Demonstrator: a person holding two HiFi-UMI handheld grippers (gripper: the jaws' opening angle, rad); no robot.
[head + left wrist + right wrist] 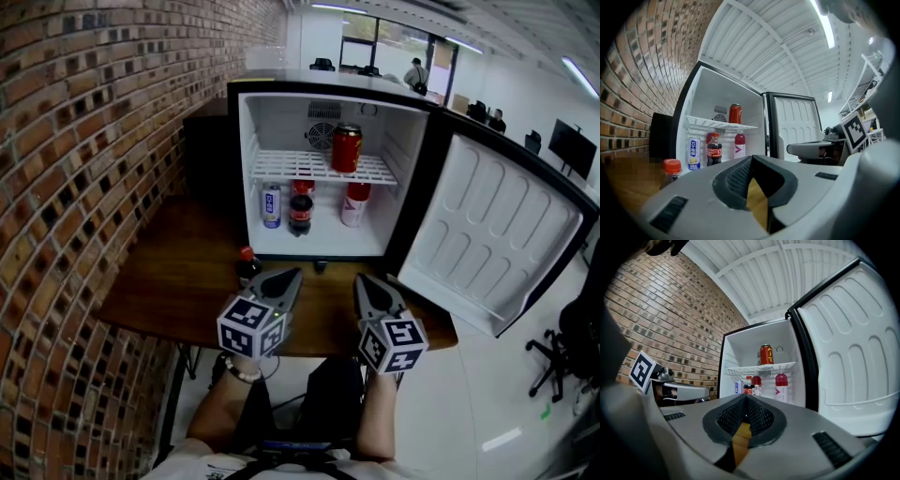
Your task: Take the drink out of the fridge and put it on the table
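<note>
Left gripper (284, 278): grey moulded fingers pressed together, ribbed black pads meeting at a point, nothing between them. Right gripper (367, 284): the same, fingers closed tip to tip and empty. Both hover over the dark wooden tabletop (178, 272).

Fridge (281, 122) at 12 o'clock: boxy, black shell, smooth white liner. Its door (497, 244) is swung wide to 3 o'clock, with ribbed white moulding inside.

Wire shelf (291, 167), a white grid, carries an upright red can (347, 148). On the fridge floor below stand a blue-and-white can (272, 205), a cola bottle (300, 211) with dark contents, and a pink bottle (354, 203).

A red-capped bottle (247, 266) of dark liquid stands on the tabletop at 9 o'clock of the left fingertips, just beside them.

Rough brick wall (75, 141) at 9 o'clock.
</note>
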